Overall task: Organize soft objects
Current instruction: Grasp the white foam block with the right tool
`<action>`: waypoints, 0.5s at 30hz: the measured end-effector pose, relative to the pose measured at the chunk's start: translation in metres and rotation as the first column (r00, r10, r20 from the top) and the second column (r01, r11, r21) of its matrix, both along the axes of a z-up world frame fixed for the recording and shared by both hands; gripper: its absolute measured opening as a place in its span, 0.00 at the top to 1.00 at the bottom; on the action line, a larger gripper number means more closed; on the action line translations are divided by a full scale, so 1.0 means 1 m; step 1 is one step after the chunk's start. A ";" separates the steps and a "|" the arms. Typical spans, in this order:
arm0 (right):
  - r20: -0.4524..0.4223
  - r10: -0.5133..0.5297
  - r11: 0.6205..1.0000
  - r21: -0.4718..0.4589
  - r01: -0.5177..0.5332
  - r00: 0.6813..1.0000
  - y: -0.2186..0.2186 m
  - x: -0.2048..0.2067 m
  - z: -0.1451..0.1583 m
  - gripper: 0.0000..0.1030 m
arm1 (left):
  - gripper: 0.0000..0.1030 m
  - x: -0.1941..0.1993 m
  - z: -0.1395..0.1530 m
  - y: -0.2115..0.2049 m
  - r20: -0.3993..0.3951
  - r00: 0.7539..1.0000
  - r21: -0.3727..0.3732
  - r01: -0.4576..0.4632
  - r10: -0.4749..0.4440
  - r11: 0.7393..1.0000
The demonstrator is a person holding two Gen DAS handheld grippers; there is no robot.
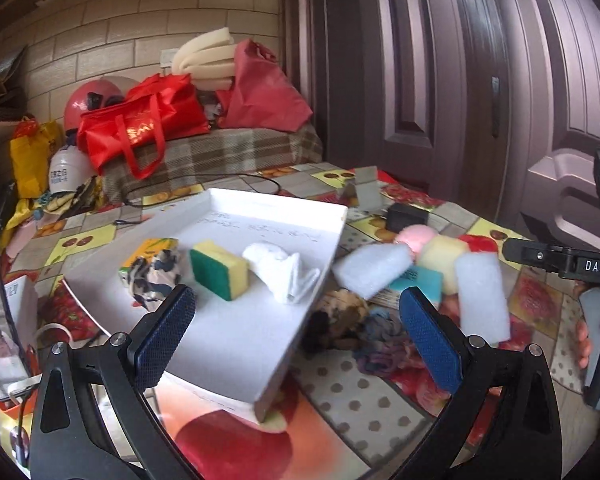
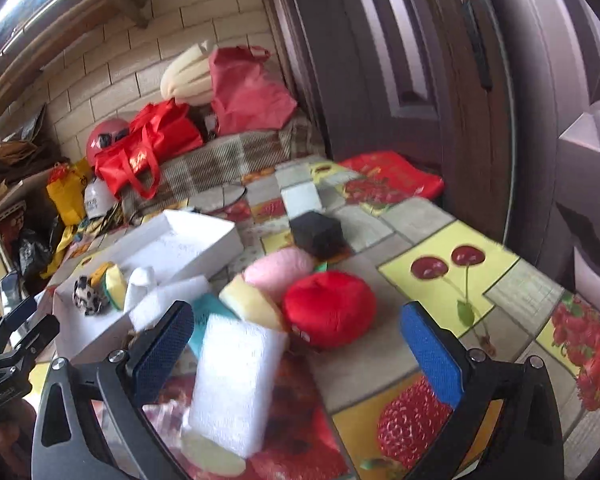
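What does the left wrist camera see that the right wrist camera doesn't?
Only the left wrist view shows the crumpled dark cloths on the table beside the tray.

Only the right wrist view shows the whole red plush ball and the cherry picture on the tablecloth.

Both show the white tray, the green-and-yellow sponge in it, and the white foam block. Both grippers' jaws are open and empty.

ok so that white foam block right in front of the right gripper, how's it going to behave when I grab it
The white foam block looks porous and thick, so it is probably very light and will squash between the open right gripper's pads. It seems to rest tilted against the yellow sponge, so a push may topple it. Its fuzzy surface likely grips well.
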State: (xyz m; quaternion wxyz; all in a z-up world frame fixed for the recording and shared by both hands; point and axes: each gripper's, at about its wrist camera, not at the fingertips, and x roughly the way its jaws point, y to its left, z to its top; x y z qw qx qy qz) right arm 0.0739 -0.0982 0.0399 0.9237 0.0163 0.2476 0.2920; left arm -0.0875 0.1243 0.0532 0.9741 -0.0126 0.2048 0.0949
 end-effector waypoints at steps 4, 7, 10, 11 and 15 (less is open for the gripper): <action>-0.088 0.119 0.987 -0.095 -0.127 0.989 0.015 -0.013 -0.013 0.00 | 0.00 0.006 -0.005 -0.014 -0.064 0.995 -0.015 0.082 -0.083 0.996; -0.166 0.159 0.958 -0.211 -0.193 0.973 0.041 -0.018 -0.030 0.00 | 0.00 0.009 -0.008 -0.022 -0.105 0.987 -0.015 0.117 -0.117 0.993; -0.195 0.146 0.949 -0.251 -0.193 0.970 0.056 -0.012 -0.036 0.01 | 0.28 0.014 -0.013 -0.032 -0.154 0.977 -0.002 0.151 -0.150 0.989; -0.187 0.137 0.948 -0.261 -0.184 0.973 0.057 -0.010 -0.036 0.03 | 0.33 0.019 -0.016 -0.037 -0.186 0.971 0.004 0.154 -0.151 0.988; -0.251 0.161 0.941 -0.252 -0.225 0.955 0.055 0.005 -0.043 0.48 | 0.42 0.035 -0.029 -0.051 -0.298 0.941 0.034 0.179 -0.161 0.983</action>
